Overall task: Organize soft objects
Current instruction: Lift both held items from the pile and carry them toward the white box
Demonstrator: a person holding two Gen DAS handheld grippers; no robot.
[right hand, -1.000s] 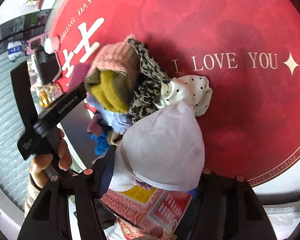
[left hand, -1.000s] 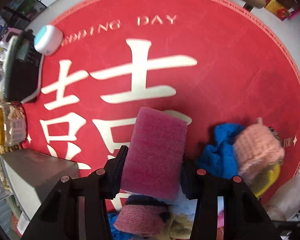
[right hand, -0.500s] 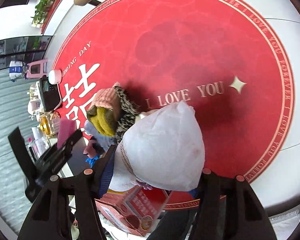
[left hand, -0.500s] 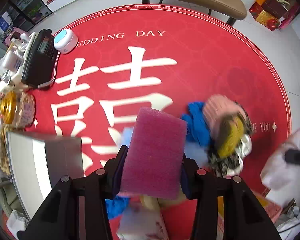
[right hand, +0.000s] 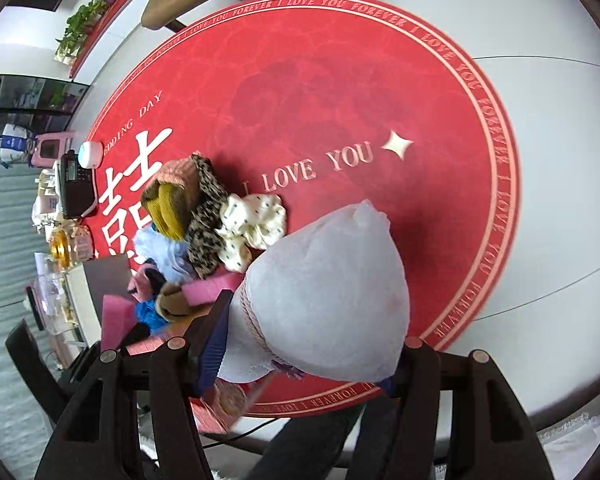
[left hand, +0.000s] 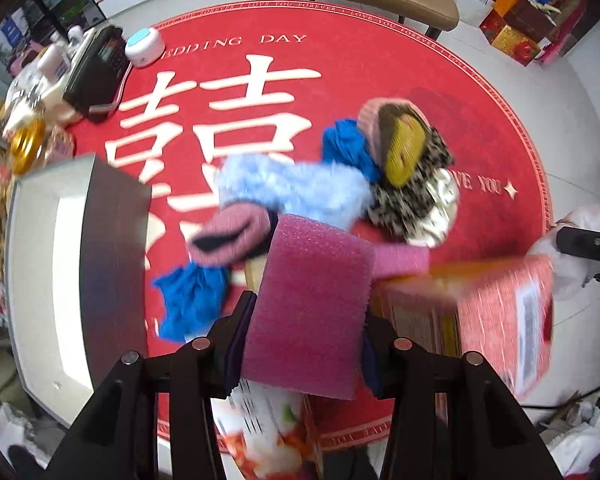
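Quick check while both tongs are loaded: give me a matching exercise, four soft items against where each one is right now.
Items:
1. pink foam block
2. white tied bundle
3. polka-dot scrunchie
4. mustard knit piece

Places:
A. on the red mat, right edge of the pile, beside the leopard-print fabric
B. clamped in the right tongs
C. tucked in the pink knit hat on the pile
D. clamped in the left tongs

Pairs: 1-D, 2-B, 3-A, 4-C
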